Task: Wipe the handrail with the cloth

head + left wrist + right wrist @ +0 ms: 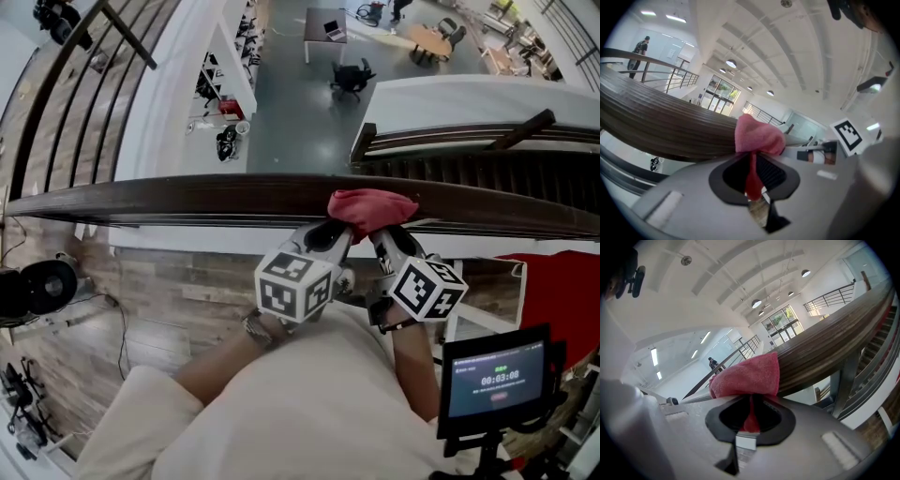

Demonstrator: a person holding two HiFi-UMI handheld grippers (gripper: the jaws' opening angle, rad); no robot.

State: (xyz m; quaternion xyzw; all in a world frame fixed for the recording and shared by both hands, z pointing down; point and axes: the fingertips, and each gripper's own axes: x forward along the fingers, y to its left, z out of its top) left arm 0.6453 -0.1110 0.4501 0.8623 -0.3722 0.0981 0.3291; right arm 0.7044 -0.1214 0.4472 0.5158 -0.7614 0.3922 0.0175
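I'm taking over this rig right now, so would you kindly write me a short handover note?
Left gripper: shut on the red cloth.
Right gripper: shut on the same cloth.
Cloth lies bunched on top of the wooden handrail, grippers side by side.
Done: cloth is on the rail; how much is wiped cannot be told.
Left: slide the cloth along the rail.

Far below, I see a grey lower floor [291, 122] where a dark counter [317, 23] carries an open laptop [333, 30], with a black office chair [352, 77] just beside it. At lower right a small screen [497, 378] glows on its stand, near a red panel [562, 300]. A round black device [45, 286] sits at left by wood planking [159, 291]. The left gripper view shows a person [638, 50] far off and round ceiling lamps [731, 63].
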